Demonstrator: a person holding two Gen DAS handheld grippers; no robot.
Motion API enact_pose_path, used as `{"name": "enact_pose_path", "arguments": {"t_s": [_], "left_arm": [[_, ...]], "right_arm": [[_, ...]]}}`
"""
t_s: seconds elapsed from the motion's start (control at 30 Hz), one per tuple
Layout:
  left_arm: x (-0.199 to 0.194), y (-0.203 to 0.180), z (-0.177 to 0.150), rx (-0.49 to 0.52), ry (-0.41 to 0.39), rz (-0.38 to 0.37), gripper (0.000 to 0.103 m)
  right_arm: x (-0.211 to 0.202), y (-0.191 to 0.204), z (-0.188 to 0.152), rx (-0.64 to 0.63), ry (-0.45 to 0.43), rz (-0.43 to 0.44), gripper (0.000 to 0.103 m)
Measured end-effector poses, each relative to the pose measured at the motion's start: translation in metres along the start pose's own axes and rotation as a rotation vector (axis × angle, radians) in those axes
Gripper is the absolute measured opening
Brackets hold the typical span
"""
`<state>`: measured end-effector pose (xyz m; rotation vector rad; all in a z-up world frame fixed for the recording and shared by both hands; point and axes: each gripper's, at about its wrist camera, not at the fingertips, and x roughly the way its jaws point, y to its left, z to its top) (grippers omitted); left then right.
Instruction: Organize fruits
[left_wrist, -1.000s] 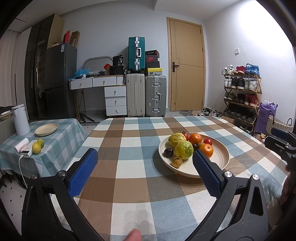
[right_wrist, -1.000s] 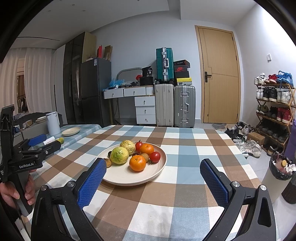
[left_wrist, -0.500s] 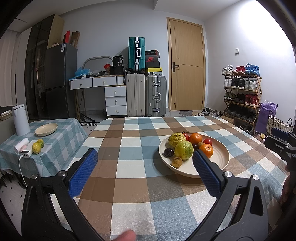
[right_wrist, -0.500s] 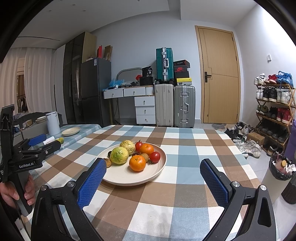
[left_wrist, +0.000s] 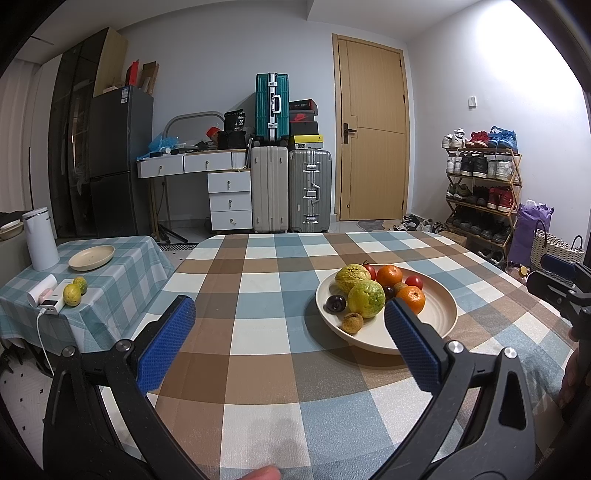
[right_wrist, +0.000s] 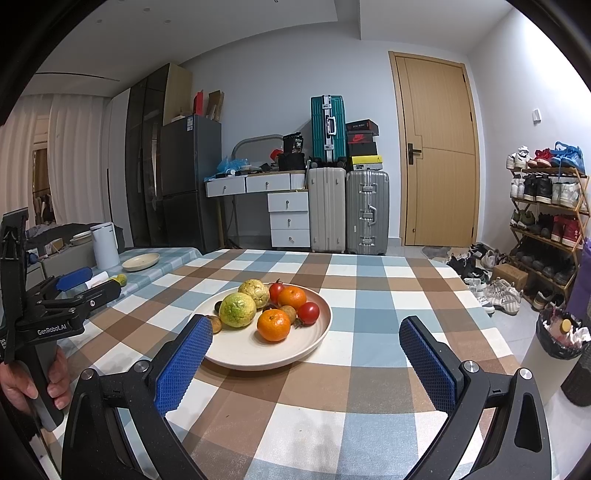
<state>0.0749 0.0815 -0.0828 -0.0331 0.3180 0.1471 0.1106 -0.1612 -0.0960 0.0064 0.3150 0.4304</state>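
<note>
Fruit plate (right_wrist: 314, 334) mid-table, both grippers' fingers wide

white walls, wood door (left_wrist: 370, 129) at back, suitcases (left_wrist: 291, 188) beside a white desk w/ drawers (left_wrist: 210, 177), dark fridge (left_wrist: 118, 162) left, shoe rack (left_wrist: 480, 184) right, curtains (right_wrist: 70, 162) far left.

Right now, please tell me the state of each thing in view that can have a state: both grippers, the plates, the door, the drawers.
left gripper: open, empty
right gripper: open, empty
large plate: loaded with fruit, on the checked table
small plate: empty, on the side table
door: closed
drawers: all closed
two green fruits: loose on the side table
</note>
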Motion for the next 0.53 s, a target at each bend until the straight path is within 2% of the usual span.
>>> {"name": "enact_pose_path", "arguments": {"t_s": [0.53], "left_arm": [[0.0017,-0.0005,0.0001,-0.001,0.002,0.011,0.102]], "right_arm": [[0.0006,0.0000,-0.0003,0.001,0.002,0.000,0.103]]}}
